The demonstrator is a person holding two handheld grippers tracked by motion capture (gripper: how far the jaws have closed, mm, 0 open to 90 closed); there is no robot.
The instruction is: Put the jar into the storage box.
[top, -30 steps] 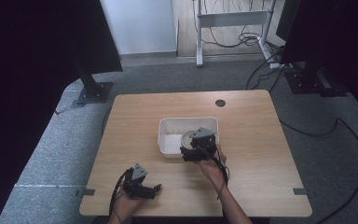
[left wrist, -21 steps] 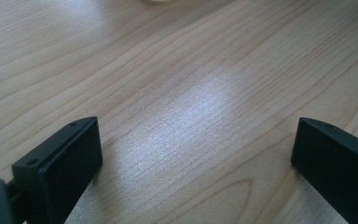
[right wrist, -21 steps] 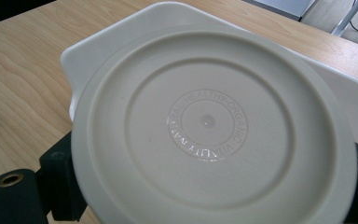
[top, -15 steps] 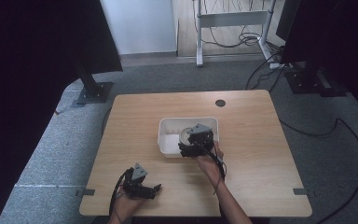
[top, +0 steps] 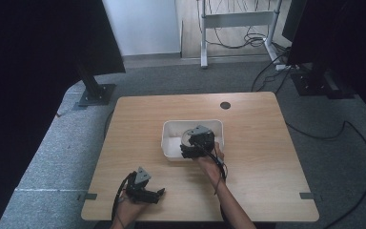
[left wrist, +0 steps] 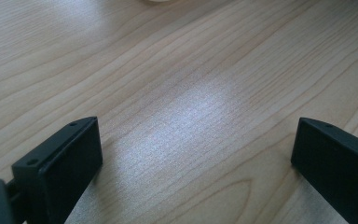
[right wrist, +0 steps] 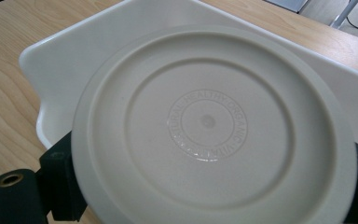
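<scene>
- High view: light wood-grain table (top: 267, 157) with a small dark round hole (top: 225, 105) near the far edge, sitting on grey carpet (top: 52, 157). Behind it there's a white desk frame (top: 236, 21) with a tangle of cables (top: 248, 40) on the floor, dark stands on both sides, and a black cable looping across the carpet on the right.
- A white rectangular tub (top: 171, 131) sits around the middle of the table.
- Left gripper (top: 158, 193) is down near the front-left edge of the table, well apart from the tub. In the left gripper view its jaws are spread wide with nothing between them, just bare wood underneath.
- Right gripper (top: 185, 149) is at the tub's near edge. In the right gripper view the jaws are pinching a round cream plastic lid (right wrist: 214, 126) by its two sides, held right over the tub (right wrist: 51, 60).
- There's raised lettering in a ring at the centre of the lid. I can make out "NATURAL HEALTHY ORGANIC"-ish around the top, but the bottom part is too faint to read.
</scene>
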